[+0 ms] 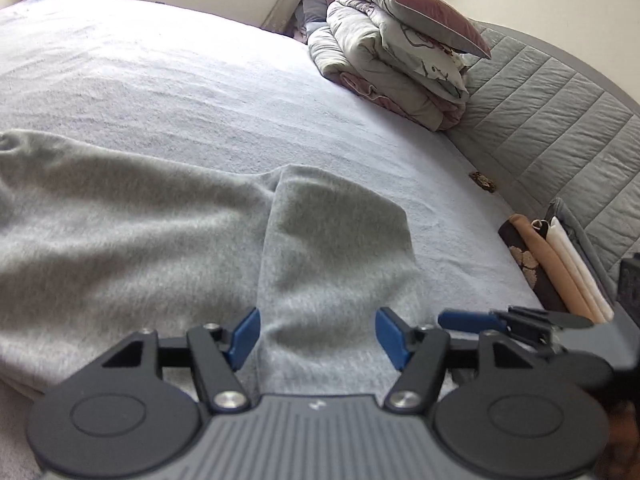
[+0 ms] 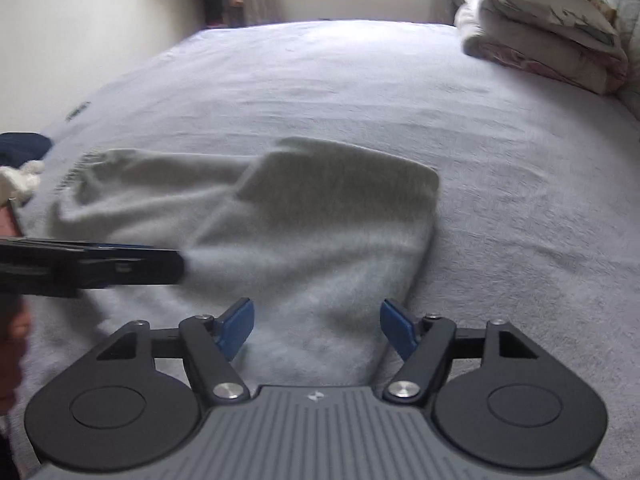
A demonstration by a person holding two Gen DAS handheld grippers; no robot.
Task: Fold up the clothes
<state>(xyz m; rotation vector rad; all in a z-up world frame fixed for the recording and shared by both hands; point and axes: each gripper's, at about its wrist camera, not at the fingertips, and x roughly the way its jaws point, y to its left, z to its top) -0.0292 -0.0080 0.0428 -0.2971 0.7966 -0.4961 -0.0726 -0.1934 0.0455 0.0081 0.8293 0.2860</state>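
**Inspector:** Bed carries the grey garment, spread flat along the near edge; one section lies folded over the body; a stack of folded bedding sits far off by the headboard.

**Clerk:** Tools?

**Inspector:** Left gripper jaws apart, cloth below but nothing clamped; right gripper likewise apart and empty, over the garment's near end.

**Clerk:** Step?

**Inspector:** By my judgement, between folds; next move calls for pinching an outer edge cleanly, both layers, then carrying it across.
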